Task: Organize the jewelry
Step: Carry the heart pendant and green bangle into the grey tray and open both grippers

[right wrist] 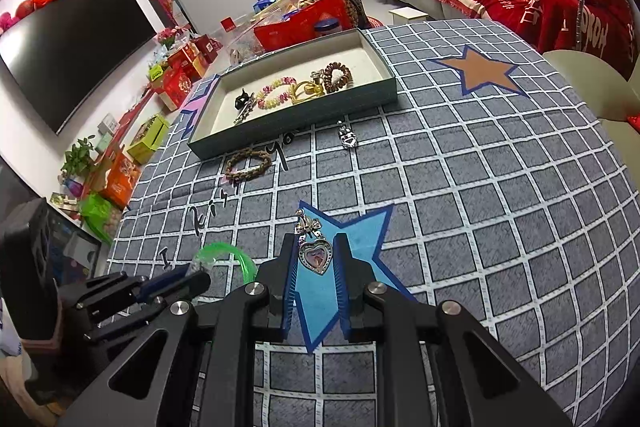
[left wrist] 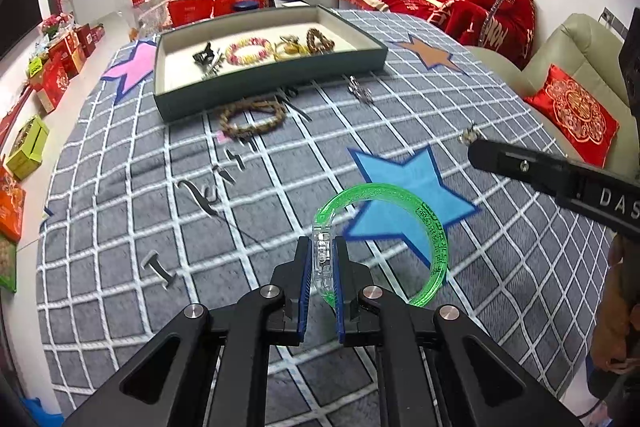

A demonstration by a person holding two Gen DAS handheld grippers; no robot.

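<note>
Inspection covers two pieces in hand, both over the near part of the grey checked cloth (left wrist: 460, 115) with coloured stars that covers the table.

Left gripper (left wrist: 322, 245): blue-padded fingers (left wrist: 304, 267) pinch the translucent green plastic bangle (left wrist: 436, 231) at its clear clasp section, the ring standing out to the right above the blue star (left wrist: 412, 195). Judged light, rigid and smooth; the plastic may slip or swivel in the pads, so a hold across the flat clasp block looks sounder than one on the curved band.

Right gripper (right wrist: 314, 251): fingers stand partly closed about the silver heart-shaped pendant with bow top (right wrist: 315, 255). Whether the pads actually press its edges, I cannot tell. Judged small, light and hard, with a jointed bow link likely to swing; the heart's broad sides offer the best purchase.

Grey shallow tray with pale lining (left wrist: 172, 99) sits at the far edge of the cloth, holding a black clip, a pink-and-yellow bead bracelet (left wrist: 250, 51), gold pieces and a brown bead bracelet. Brown braided bracelet (left wrist: 252, 117) and a small silver trinket (left wrist: 360, 93) lie on the cloth just before the tray, not yet sorted.
</note>
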